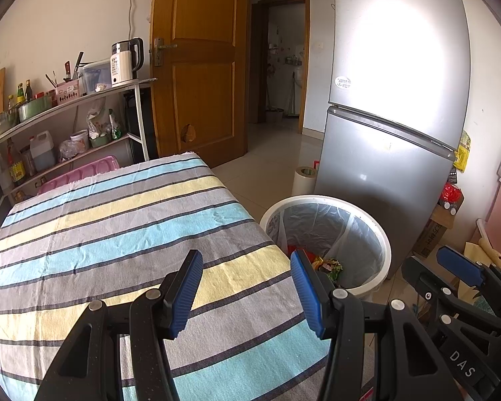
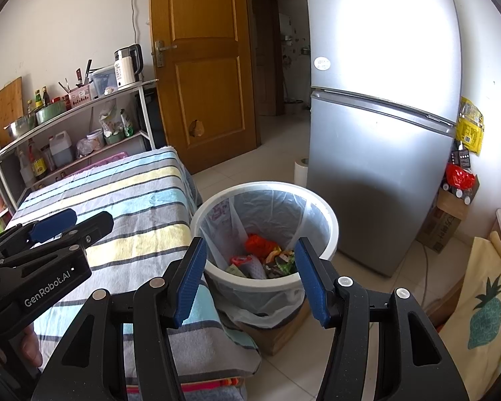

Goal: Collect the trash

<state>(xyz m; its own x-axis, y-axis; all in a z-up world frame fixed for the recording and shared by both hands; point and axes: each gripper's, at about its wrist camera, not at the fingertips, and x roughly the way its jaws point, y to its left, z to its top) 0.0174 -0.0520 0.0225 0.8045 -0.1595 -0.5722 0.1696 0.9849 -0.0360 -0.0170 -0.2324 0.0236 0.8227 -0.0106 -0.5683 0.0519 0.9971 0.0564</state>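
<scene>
Fingers (image 2: 309,280) of the right gripper (image 2: 250,280) stand apart and empty above the trash (image 2: 264,257), a heap of crumpled wrappers at the bottom of the lined white bin (image 2: 330,220). Such wrappers are likely light, soft and a bit slick, so a pinch on a bunched fold would hold better than on a flat face. Left gripper (image 1: 247,292) is likewise spread with nothing between, over the striped cloth on the desk (image 1: 117,234), which touches the bin. A grey fridge (image 2: 377,153) stands just behind.
</scene>
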